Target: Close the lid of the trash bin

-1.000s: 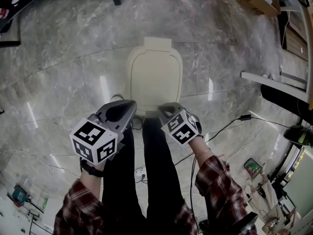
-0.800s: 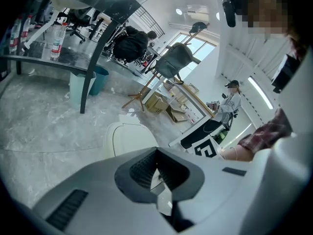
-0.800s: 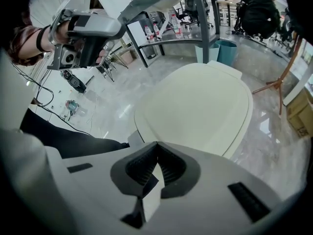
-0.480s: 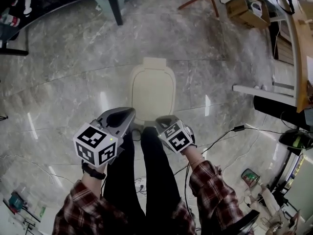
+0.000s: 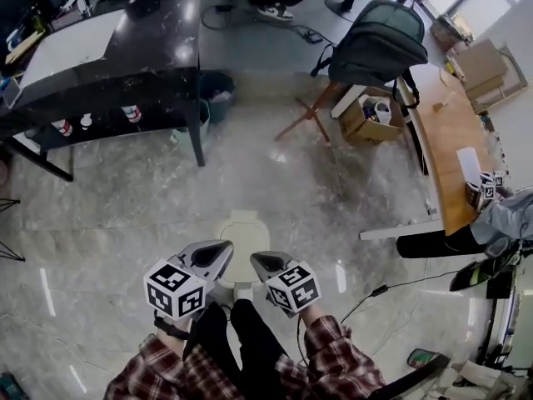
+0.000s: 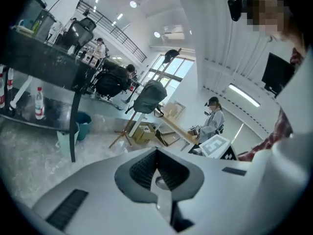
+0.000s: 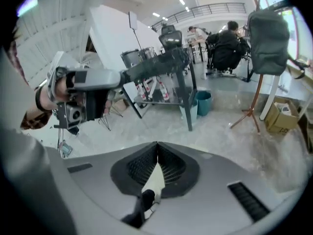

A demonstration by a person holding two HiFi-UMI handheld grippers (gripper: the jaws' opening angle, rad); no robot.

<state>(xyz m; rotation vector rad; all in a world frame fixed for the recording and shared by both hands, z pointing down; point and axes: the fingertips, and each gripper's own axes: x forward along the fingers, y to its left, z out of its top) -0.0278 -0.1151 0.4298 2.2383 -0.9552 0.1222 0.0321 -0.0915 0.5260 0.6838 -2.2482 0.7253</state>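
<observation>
Bin [image 5: 240, 233] lid down, long axis pointing straight ahead | left tool [image 5: 220, 250], right tool [image 5: 258, 260] both pinched together (empty)

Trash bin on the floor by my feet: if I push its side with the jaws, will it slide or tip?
The trash bin looks like cream plastic, so it is probably light. It stands on a glossy polished floor, so a low push would likely slide it. Pushed high, it might tip; its height can't be judged from above.
</observation>
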